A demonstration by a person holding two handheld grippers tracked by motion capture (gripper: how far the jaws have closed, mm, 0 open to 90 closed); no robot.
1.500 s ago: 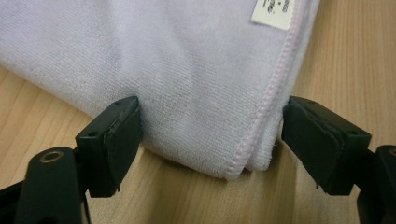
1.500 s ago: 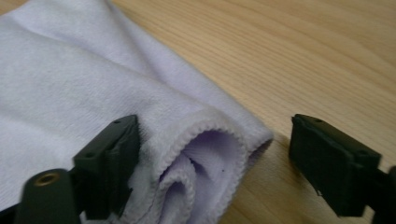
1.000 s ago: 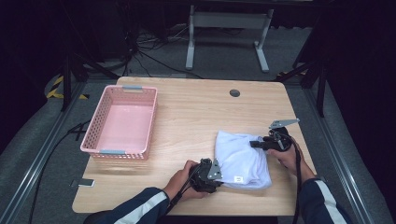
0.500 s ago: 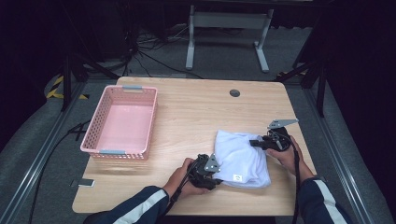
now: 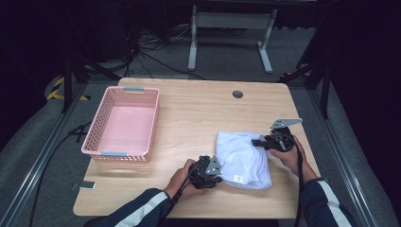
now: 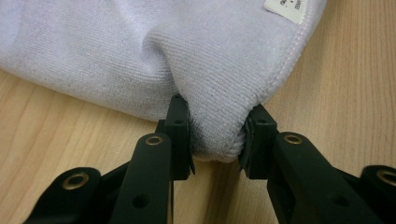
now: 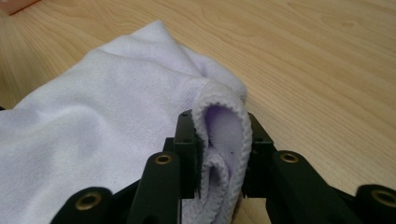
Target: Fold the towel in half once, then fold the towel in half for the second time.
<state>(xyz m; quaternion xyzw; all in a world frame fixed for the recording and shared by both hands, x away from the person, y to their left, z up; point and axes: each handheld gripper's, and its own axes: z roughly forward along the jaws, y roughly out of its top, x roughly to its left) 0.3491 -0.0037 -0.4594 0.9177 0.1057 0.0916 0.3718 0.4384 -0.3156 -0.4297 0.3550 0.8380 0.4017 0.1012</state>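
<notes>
Two Grippers Pinch One White Towel

One white towel lies bunched at the lower right of the wooden table, its long axis running from upper left to lower right of the high view, a small label at its lower edge. The left gripper pinches the towel's lower-left hem between its jaws; the right gripper, at the towel's upper right, is clamped on a folded corner. One pink basket sits at the left of the frame, well apart from the towel.
</notes>
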